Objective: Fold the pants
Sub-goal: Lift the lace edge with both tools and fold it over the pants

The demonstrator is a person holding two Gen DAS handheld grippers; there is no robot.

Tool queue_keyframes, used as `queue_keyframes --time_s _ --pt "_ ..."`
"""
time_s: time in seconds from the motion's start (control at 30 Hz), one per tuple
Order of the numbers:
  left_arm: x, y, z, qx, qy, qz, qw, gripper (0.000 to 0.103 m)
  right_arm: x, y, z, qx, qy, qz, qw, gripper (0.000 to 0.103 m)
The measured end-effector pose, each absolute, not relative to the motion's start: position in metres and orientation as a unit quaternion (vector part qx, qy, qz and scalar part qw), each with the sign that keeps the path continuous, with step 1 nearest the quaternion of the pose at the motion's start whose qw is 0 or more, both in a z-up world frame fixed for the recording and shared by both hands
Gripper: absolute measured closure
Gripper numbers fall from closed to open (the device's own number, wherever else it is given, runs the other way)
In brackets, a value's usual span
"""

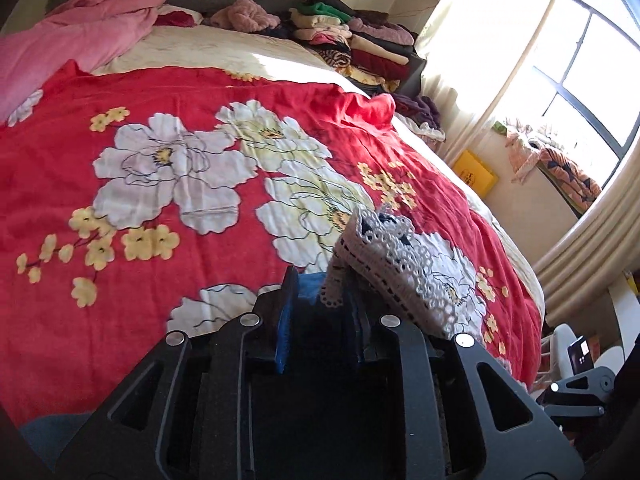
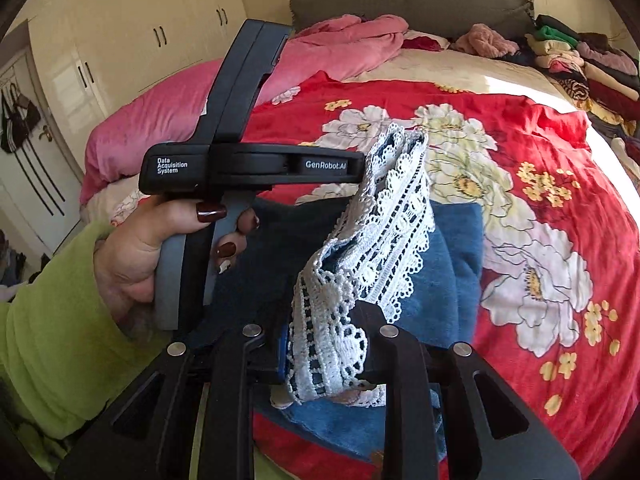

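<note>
The pants (image 2: 448, 264) are blue fabric with a white lace hem (image 2: 384, 216), bunched over the red floral blanket (image 2: 520, 128). My right gripper (image 2: 328, 360) is shut on the lace hem near the bottom of its view. My left gripper (image 1: 320, 300) is shut on the other end of the lace hem (image 1: 384, 256) and the blue cloth. In the right wrist view the left gripper's body (image 2: 248, 164) is held by a hand with dark red nails, its fingers reaching the lace at about (image 2: 372, 160). The pants hang lifted between both grippers.
The red floral blanket (image 1: 160, 184) covers the bed. A pink quilt (image 1: 80, 36) lies at the head. Stacks of folded clothes (image 1: 360, 40) stand at the far right corner. A window and curtain (image 1: 520, 60) are to the right. Wardrobes (image 2: 140, 32) are on the left.
</note>
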State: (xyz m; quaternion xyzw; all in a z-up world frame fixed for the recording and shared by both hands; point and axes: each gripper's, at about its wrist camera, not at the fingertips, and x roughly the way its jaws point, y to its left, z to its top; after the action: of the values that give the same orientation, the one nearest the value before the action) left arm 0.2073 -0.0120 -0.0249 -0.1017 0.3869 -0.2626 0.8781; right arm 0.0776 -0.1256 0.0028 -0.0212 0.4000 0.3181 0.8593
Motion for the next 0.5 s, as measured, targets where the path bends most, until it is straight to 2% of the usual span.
queue_keyframes --time_s 0.03,0.2,0.37,0.5 --pt "0.206 -0.002 -0.023 -0.114 0.382 -0.259 0.88 0.085 0.075 -0.12 0.004 -0.023 0.398 0.329 0.856 0.067" --pt "0.194 0.05 -0.013 -0.193 0.36 -0.247 0.879 0.078 0.054 -0.116 0.027 -0.035 0.355 0.361 0.862 0.054" --pt "0.179 0.088 -0.008 -0.236 0.343 -0.231 0.879 0.071 0.046 -0.138 0.034 -0.056 0.334 0.335 0.879 0.054" --pt "0.178 0.076 -0.016 -0.229 0.362 -0.233 0.873 0.069 0.043 -0.141 0.01 -0.122 0.358 0.321 0.868 0.054"
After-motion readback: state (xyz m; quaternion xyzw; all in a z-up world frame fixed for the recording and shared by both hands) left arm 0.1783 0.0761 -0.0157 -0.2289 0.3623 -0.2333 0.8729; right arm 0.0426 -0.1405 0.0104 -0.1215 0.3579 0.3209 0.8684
